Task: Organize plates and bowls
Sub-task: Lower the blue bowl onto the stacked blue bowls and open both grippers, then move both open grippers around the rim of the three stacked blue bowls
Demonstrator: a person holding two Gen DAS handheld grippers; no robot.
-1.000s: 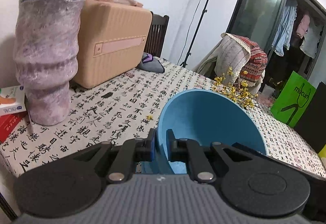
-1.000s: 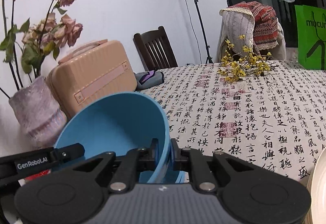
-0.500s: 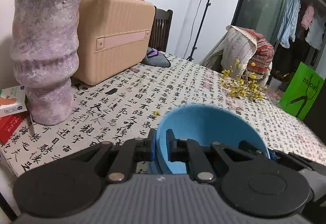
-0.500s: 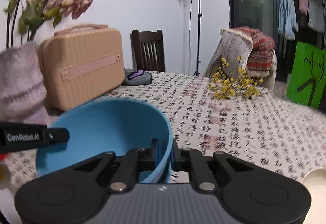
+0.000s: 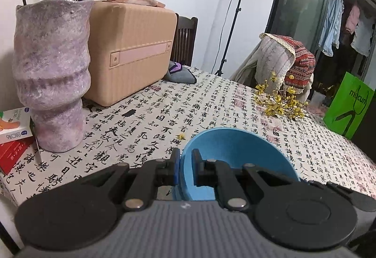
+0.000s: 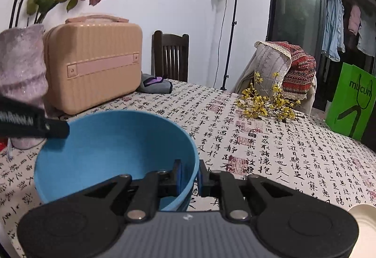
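Observation:
A blue bowl sits level, low over the patterned tablecloth. My left gripper straddles its near-left rim, the fingers slightly apart from the rim. In the right wrist view the same blue bowl shows from its other side. My right gripper straddles its right rim with small gaps either side. The left gripper's finger crosses in from the left over the far rim. A cream plate edge shows at the lower right.
A purple vase with dried flowers and a tan case stand at the left. Boxes lie by the vase. Yellow flower sprigs, a grey pouch, a green bag and chairs line the far side.
The bowl has tipped from steeply tilted to level and come down toward the table. Both grippers' fingers have loosened from tight on the rim to slightly apart.

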